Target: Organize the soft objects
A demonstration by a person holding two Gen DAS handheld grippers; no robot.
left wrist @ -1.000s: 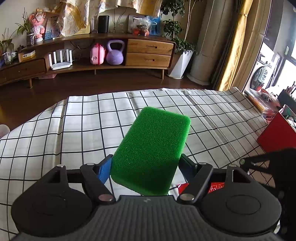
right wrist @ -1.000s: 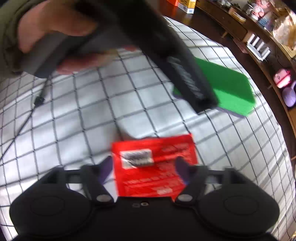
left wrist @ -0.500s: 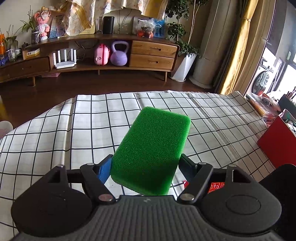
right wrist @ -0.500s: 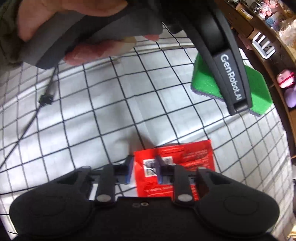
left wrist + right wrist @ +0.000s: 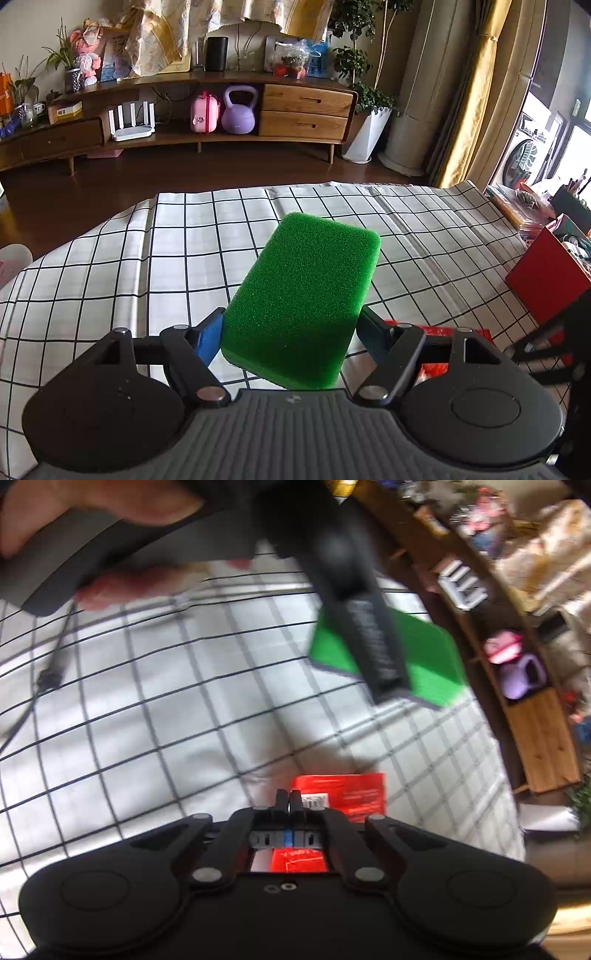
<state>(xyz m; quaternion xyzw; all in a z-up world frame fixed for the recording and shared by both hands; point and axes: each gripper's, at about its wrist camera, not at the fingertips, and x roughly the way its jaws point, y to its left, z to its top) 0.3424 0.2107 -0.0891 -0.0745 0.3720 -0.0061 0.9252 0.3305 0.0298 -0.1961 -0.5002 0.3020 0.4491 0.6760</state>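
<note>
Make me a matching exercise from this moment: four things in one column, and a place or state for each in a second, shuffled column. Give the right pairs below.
Things
1. green sponge
2. red packet
3. purple kettlebell
4. checked cloth

Places or states
A. on the lower shelf of the wooden sideboard, beside a pink case
B. spread over the work surface
C. pinched at its edge by the shut right gripper
D. held off the cloth between the fingers of the left gripper

Pairs: 1-D, 2-C, 3-A, 4-B
</note>
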